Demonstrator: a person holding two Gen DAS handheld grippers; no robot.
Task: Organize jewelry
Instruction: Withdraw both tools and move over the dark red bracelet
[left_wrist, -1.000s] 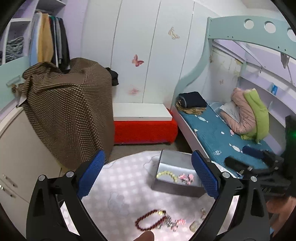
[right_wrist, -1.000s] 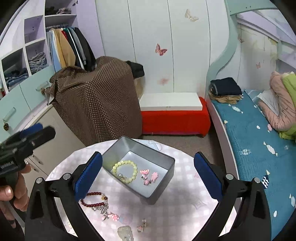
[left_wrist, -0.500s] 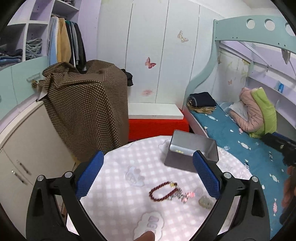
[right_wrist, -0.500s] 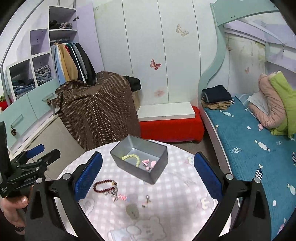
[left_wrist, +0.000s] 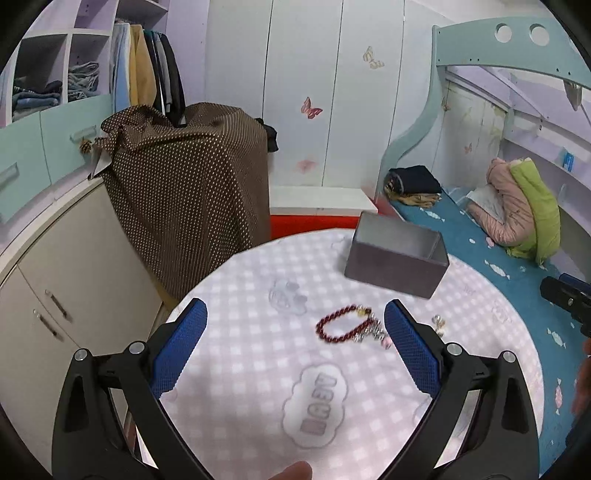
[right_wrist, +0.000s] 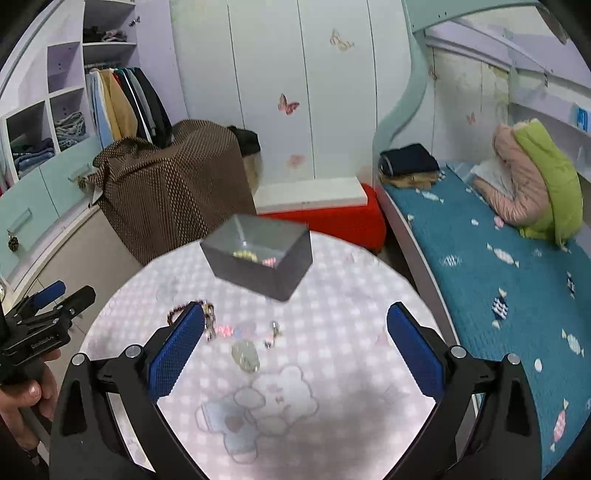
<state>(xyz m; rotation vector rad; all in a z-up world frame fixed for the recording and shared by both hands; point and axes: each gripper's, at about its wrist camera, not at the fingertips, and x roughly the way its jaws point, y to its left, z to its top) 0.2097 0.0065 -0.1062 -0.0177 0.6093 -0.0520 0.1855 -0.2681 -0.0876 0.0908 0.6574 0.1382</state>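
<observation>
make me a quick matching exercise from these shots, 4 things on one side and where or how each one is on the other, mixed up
Things:
1. red bracelet
2. yellow bead bracelet
3. metal box
4. left gripper

Place or state:
A. open, holding nothing
B. lying on the tablecloth, outside the box
C. inside the box
D. standing near the far edge of the table

Pairs: 1-B, 2-C, 3-D, 4-A

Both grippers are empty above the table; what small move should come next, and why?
Probably lower the left gripper onto the dark red bracelet. Its jaws stand open with nothing between them, and the bracelet lies loose on the table, outside the grey tin that already holds other pieces.
</observation>
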